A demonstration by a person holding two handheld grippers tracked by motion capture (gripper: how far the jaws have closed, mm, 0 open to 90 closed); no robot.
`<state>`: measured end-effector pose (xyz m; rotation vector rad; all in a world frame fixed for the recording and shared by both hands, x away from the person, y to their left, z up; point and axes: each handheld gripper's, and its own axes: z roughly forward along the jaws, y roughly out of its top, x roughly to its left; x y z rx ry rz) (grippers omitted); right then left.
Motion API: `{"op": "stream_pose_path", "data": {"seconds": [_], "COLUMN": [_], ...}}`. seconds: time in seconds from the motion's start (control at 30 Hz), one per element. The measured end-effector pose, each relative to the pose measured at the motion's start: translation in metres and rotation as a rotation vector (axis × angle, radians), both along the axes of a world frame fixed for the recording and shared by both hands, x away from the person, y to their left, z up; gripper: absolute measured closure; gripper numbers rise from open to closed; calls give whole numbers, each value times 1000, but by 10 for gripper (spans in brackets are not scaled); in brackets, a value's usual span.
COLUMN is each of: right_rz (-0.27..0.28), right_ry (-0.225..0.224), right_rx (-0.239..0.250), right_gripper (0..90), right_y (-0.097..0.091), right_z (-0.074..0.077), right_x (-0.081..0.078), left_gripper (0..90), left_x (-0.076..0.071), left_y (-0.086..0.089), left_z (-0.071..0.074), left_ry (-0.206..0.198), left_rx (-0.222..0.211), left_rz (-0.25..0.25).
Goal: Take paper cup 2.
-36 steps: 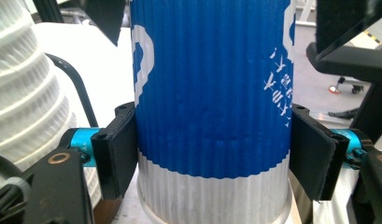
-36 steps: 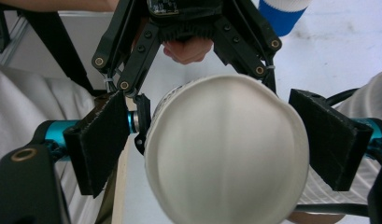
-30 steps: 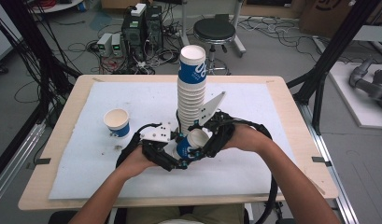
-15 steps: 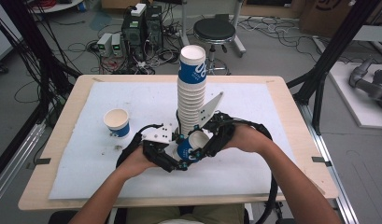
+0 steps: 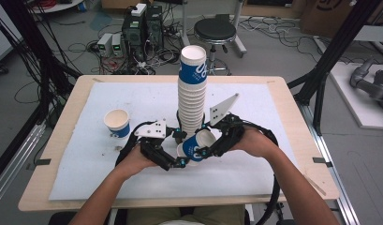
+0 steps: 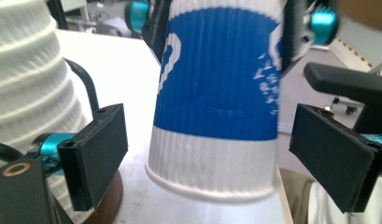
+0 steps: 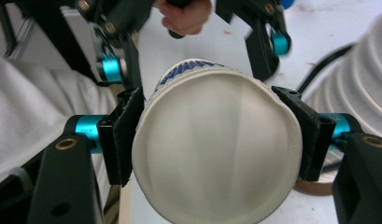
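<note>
My right fingers (image 7: pixel 216 140) pinch the cup (image 7: pixel 216 154) at its rim, its long axis running toward 9 o'clock between my left fingers (image 6: pixel 226 154), which have just spread off it.

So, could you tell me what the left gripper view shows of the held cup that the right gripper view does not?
Left gripper view: the held cup's blue ribbed side and white rim band, with gaps to the left gripper's open pads, whose jaws have just been opening. Right gripper view: the cup's white mouth and inside, with the right gripper's pads pressed on its rim. Both: the same cup and the white cup stack beside it.
</note>
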<state>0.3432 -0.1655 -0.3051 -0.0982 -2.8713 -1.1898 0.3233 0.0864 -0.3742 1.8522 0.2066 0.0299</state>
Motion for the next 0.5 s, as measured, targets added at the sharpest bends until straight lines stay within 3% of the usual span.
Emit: {"op": "stream_pose_path", "data": {"seconds": [0.03,0.07,0.27,0.5], "right_rz": [0,-25,-104,-150], "right_ry": [0,6,9,6], "right_rx": [0,45,134,236], "right_gripper": [301,301,298,297], "right_y": [0,-8,-28,-40], "right_z": [0,-5,-17,-29], "right_x": [0,0,0,-6], "left_gripper": [115,115,115,115], "left_x": [0,1,3,3], "left_y": [0,3,9,11], "left_z": [0,1,2,3], "left_ry": [0,-4,-5,-10], "left_rx": [0,-19,-69,-102], "left_rz": [0,10,50,55]}}
